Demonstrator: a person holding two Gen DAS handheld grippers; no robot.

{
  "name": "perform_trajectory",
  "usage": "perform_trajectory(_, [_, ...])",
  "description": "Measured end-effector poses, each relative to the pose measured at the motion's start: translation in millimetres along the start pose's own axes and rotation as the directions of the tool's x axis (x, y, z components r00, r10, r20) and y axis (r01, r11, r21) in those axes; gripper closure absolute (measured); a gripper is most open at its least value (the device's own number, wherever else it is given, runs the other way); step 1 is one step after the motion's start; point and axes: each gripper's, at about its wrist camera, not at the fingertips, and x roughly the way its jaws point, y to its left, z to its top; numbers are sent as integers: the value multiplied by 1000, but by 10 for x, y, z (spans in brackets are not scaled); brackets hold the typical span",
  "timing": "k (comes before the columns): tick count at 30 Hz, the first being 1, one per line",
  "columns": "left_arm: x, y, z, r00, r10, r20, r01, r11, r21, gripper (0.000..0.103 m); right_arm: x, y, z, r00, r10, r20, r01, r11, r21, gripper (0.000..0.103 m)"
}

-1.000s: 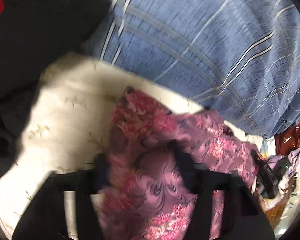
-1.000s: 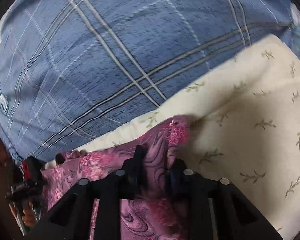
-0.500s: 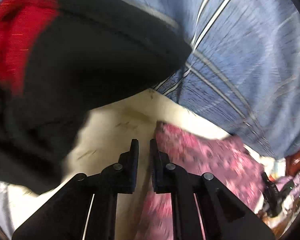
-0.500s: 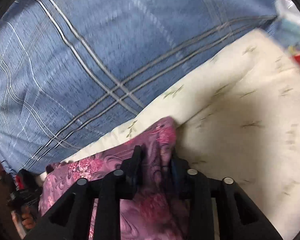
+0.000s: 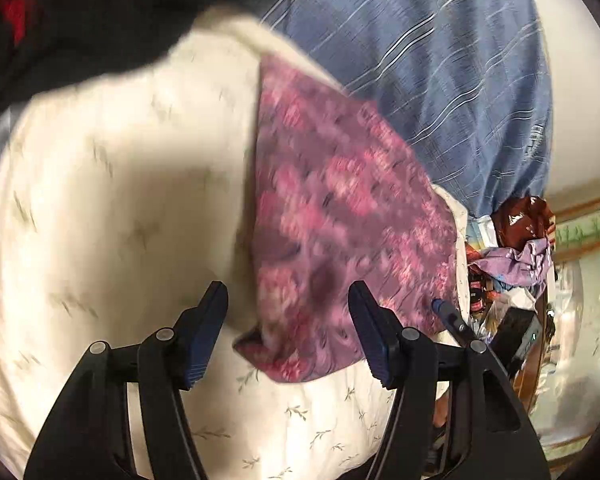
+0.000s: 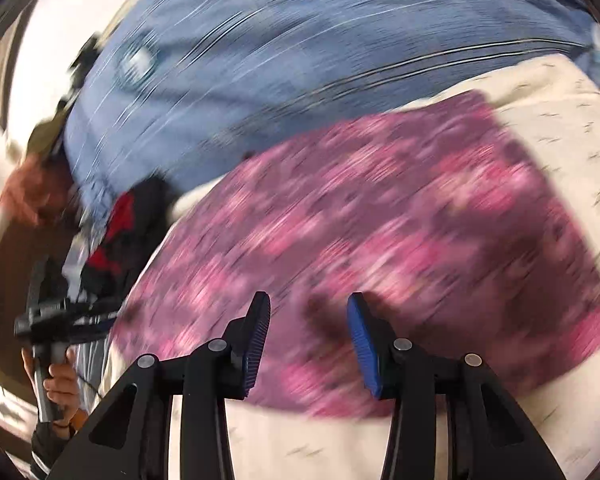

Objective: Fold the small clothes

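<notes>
A purple-pink flowered garment (image 5: 340, 216) lies folded flat on a cream sheet (image 5: 112, 184) with small leaf prints. It also shows in the right wrist view (image 6: 380, 232), blurred by motion. My left gripper (image 5: 288, 336) is open and empty, its fingers either side of the garment's near corner, a little above it. My right gripper (image 6: 308, 340) is open and empty over the garment's near edge. The left gripper also shows at the left of the right wrist view (image 6: 48, 320), held by a hand.
The person's blue checked shirt (image 5: 440, 72) fills the far side beyond the garment. A black and red garment (image 5: 60, 20) lies at the upper left of the sheet. A heap of mixed clothes (image 5: 516, 256) sits at the right, beside a wall.
Both grippers have opened and let go of the flowered garment, which now lies flat. Both have pulled back from it, and the left opened from shut half a second ago.
</notes>
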Motion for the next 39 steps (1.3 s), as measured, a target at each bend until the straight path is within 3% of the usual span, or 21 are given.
perform_trajectory(2, [103, 31, -33, 998, 65, 19, -65, 998, 0, 60, 76, 70, -132, 999, -38, -15, 38, 999, -20, 58])
perform_trajectory(5, [38, 8, -83, 994, 92, 61, -94, 995, 21, 67, 54, 15, -230, 998, -57, -26, 56, 998, -33, 61])
perform_trajectory(7, [-27, 15, -102, 996, 64, 57, -64, 998, -1, 67, -117, -113, -201, 999, -51, -6, 51, 999, 10, 60])
perform_trajectory(10, [-227, -12, -142, 991, 34, 126, -36, 999, 9, 67, -568, -509, -17, 982, -117, 147, 97, 986, 137, 58])
perform_trajectory(13, [-363, -249, -139, 976, 24, 219, -40, 997, 71, 56, -775, -913, 133, 967, -129, 218, 78, 970, 230, 57])
perform_trajectory(16, [-218, -390, -113, 962, 95, 258, -132, 983, 131, 52, -731, -1172, 160, 961, -159, 226, 104, 965, 239, 65])
perform_trajectory(18, [80, -327, -74, 958, 198, 205, -227, 966, 125, 53, -568, -1365, 57, 967, -179, 183, 120, 948, 295, 76])
perform_trajectory(20, [260, -166, -52, 955, 250, 157, -269, 956, 118, 51, -605, -1491, -52, 957, -188, 221, 111, 941, 318, 91])
perform_trajectory(22, [145, -178, -64, 952, 239, 190, -265, 956, 124, 52, -644, -1534, -31, 962, -179, 204, 103, 935, 339, 91])
perform_trajectory(24, [-43, -243, -4, 955, 188, 229, -216, 971, 106, 53, -709, -1481, 80, 959, -189, 211, 112, 937, 330, 83])
perform_trajectory(27, [-159, -487, 187, 947, 142, 287, -181, 977, 115, 49, -686, -1227, 366, 954, -159, 255, 99, 967, 234, 83])
perform_trajectory(30, [25, -727, 414, 935, 194, 297, -247, 957, 153, 48, -415, -969, 680, 961, -153, 230, 122, 983, 140, 82])
perform_trajectory(34, [506, -734, 643, 943, 254, 216, -290, 944, 158, 48, -142, -1008, 921, 961, -149, 234, 114, 981, 154, 80])
perform_trajectory(36, [692, -614, 662, 940, 279, 198, -311, 937, 158, 49, -38, -1224, 937, 956, -204, 210, 163, 967, 196, 65])
perform_trajectory(37, [692, -620, 617, 932, 272, 240, -318, 931, 179, 48, 71, -1334, 928, 955, -251, 158, 215, 953, 215, 69])
perform_trajectory(39, [714, -679, 525, 914, 287, 287, -358, 903, 239, 46, 55, -1492, 904, 954, -238, 179, 191, 950, 248, 96])
